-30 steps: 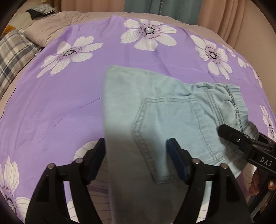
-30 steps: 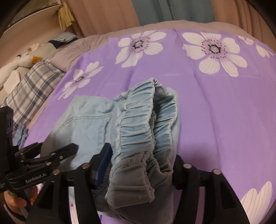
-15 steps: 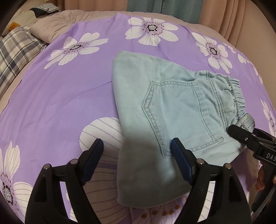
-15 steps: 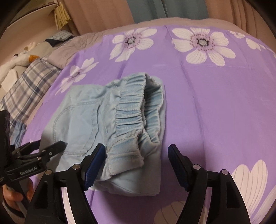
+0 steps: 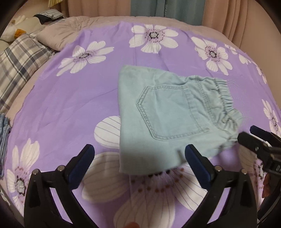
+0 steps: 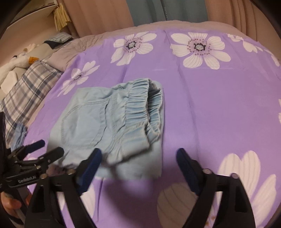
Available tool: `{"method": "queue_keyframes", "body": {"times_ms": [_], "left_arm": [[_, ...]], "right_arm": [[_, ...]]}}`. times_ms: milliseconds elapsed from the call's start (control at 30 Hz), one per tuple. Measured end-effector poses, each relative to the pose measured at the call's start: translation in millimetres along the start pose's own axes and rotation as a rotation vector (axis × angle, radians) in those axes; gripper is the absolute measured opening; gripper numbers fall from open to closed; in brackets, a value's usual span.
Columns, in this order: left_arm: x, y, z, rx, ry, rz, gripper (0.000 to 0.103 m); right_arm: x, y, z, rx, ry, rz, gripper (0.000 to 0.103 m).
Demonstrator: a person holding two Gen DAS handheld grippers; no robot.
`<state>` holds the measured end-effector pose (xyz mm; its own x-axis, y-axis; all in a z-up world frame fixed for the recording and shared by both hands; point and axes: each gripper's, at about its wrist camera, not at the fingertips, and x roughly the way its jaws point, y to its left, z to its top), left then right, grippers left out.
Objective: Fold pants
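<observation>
- The pants (image 5: 168,114), pale blue denim, lie folded into a compact bundle on the sheet (image 5: 70,108), roughly in its middle.
- A stitched back pocket (image 5: 168,112) faces up on the top layer.
- The gathered elastic waistband (image 6: 140,112) lies along the bundle's right edge, with a lower layer of cloth sticking out past it on the near and right sides.
- The left hand-held gripper (image 5: 139,154) has its jaws spread wide and opening; the near edge of the pants shows between the blue pads (image 5: 82,166), but neither pad presses on the cloth.
- The right hand-held gripper (image 6: 138,157) is likewise spread and opening; the near right corner of the pants lies between its fingers, apart from both pads.
- Each gripper shows at the edge of the other's view, and part of a hand (image 6: 10,205) is seen gripping the left one's handle.
- The sheet is purple with large white flowers, spread over a bed.
- A plaid pillow (image 5: 19,66) lies at the left, beyond the sheet's edge.
- A white stuffed toy (image 6: 19,61) sits past the pillow.
- Pink and teal curtains (image 6: 158,12) hang behind the bed.
</observation>
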<state>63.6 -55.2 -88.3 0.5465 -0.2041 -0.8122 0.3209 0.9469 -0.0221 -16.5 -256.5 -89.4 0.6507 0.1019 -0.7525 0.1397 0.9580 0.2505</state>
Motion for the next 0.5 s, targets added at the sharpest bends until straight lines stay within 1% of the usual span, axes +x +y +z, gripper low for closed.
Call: {"method": "queue_keyframes", "body": {"times_ms": [33, 100, 133, 300, 500], "left_arm": [[-6.1, -1.2, -1.1, 0.004, -0.007, 0.01, 0.102], [-17.9, -3.7, -3.9, 0.012, -0.015, 0.047, 0.102], [-22.3, -4.2, -5.4, 0.012, -0.014, 0.056, 0.102], [-47.0, -6.5, -14.2, 0.0, -0.001, 0.018, 0.103], [-79.0, -10.3, -23.8, -0.012, -0.028, 0.023, 0.103]], "right_arm": [[-6.0, 1.5, -1.6, -0.008, -0.005, 0.003, 0.095], [-16.8, 5.3, -5.2, -0.029, -0.016, 0.002, 0.101], [-23.4, 8.0, -8.2, -0.044, -0.021, -0.004, 0.102], [-45.1, 20.2, -17.7, -0.093, -0.035, -0.014, 0.102], [-67.9, 32.2, -24.3, -0.115, -0.058, -0.021, 0.102]]}}
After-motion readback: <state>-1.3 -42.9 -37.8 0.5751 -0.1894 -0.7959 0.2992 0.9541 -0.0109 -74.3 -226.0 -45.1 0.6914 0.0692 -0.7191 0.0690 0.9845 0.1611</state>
